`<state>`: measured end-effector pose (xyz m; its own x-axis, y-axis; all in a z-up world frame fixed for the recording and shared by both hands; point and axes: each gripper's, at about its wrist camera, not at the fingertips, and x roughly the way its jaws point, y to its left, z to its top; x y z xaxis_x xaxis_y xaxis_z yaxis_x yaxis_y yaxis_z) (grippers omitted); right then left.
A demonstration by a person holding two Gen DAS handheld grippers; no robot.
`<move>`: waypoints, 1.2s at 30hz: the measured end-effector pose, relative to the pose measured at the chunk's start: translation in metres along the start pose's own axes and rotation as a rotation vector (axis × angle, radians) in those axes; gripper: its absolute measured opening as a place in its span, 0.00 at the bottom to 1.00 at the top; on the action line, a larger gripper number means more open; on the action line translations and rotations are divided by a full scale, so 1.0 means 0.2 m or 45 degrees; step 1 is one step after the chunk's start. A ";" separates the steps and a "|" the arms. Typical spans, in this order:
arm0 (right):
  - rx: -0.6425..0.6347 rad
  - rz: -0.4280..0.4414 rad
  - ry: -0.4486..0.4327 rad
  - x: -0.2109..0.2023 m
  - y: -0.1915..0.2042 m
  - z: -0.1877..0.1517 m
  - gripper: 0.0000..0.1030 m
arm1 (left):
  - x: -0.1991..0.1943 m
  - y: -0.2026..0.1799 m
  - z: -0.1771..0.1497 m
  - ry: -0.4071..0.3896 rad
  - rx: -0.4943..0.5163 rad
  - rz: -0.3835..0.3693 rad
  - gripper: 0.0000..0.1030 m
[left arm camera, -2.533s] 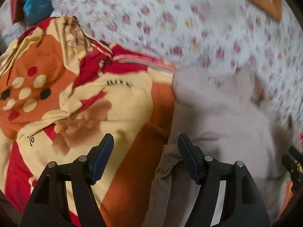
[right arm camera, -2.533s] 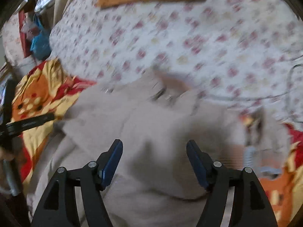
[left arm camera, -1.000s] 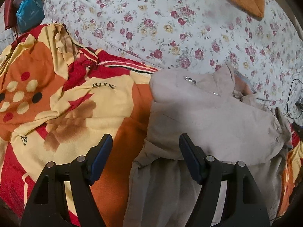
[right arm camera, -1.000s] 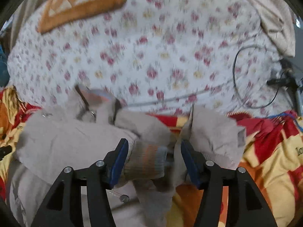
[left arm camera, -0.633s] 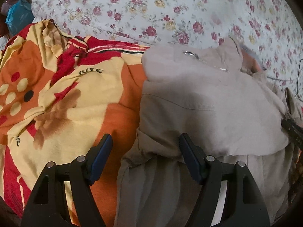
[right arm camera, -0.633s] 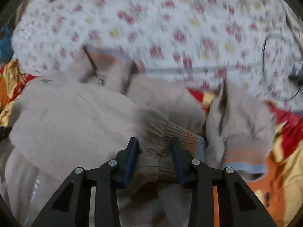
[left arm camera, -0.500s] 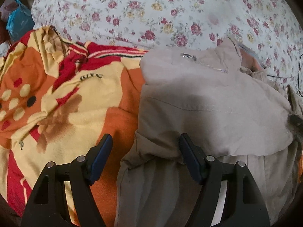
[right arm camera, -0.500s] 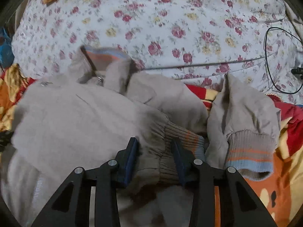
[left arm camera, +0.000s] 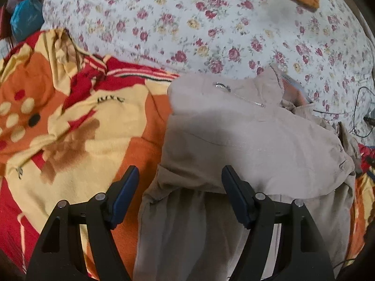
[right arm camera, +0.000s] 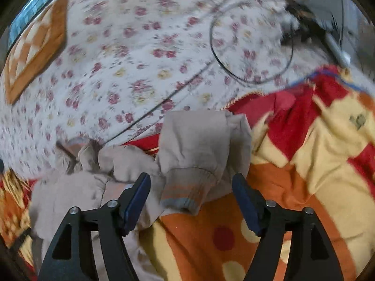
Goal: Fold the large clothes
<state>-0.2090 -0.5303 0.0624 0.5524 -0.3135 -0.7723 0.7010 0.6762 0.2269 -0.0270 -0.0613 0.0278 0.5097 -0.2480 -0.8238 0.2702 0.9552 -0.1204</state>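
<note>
A beige zip-up jacket with striped ribbed cuffs (left arm camera: 246, 145) lies on an orange, red and yellow fleece blanket (left arm camera: 70, 121), its collar reaching the floral quilt (left arm camera: 211, 23) behind. The left gripper (left arm camera: 180, 182) hovers wide open over the jacket's folded edge. The right gripper (right arm camera: 191, 187) has its jaws opening, one cuff (right arm camera: 185, 187) lying loose between them. A black cable (right arm camera: 250, 44) loops across the quilt's far side.

A floral bedsheet (left arm camera: 211, 23) lies beside an orange-red blanket (left arm camera: 70, 128), with a black cable (right arm camera: 253, 46) looped on it.

The beige jacket (left arm camera: 246, 145) runs off the bottom edge; the floral bedding (right arm camera: 140, 53) is motion-blurred.
</note>
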 end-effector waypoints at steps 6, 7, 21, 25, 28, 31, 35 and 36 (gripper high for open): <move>0.196 0.058 0.156 0.24 -0.10 -0.02 0.75 | 0.01 -0.01 0.00 0.007 0.001 0.005 0.70; 0.225 0.088 0.167 0.27 -0.10 -0.03 0.75 | 0.02 -0.01 0.00 0.012 0.006 0.004 0.70; -0.025 0.222 -0.443 -0.72 0.04 0.27 0.10 | -0.02 0.02 0.02 0.006 -0.036 -0.024 0.70; -0.108 0.402 -0.514 -1.05 0.06 0.43 0.10 | -0.04 0.04 0.02 -0.010 -0.050 -0.034 0.70; -0.216 0.572 -0.512 -1.23 0.11 0.50 0.10 | -0.06 0.05 0.02 -0.022 -0.062 -0.046 0.70; -0.314 0.738 -0.461 -1.29 0.20 0.52 0.10 | -0.08 0.06 0.03 -0.030 -0.076 -0.055 0.70; -0.469 0.806 -0.358 -1.24 0.44 0.50 0.10 | -0.09 0.08 0.04 -0.042 -0.097 -0.064 0.70; -0.501 0.807 -0.330 -1.22 0.50 0.49 0.11 | -0.10 0.08 0.04 -0.046 -0.100 -0.066 0.70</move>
<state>-0.2296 -0.4510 0.3322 0.9147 0.0978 -0.3920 0.0329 0.9490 0.3136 -0.0259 -0.0417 0.0462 0.5260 -0.3014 -0.7953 0.2324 0.9504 -0.2065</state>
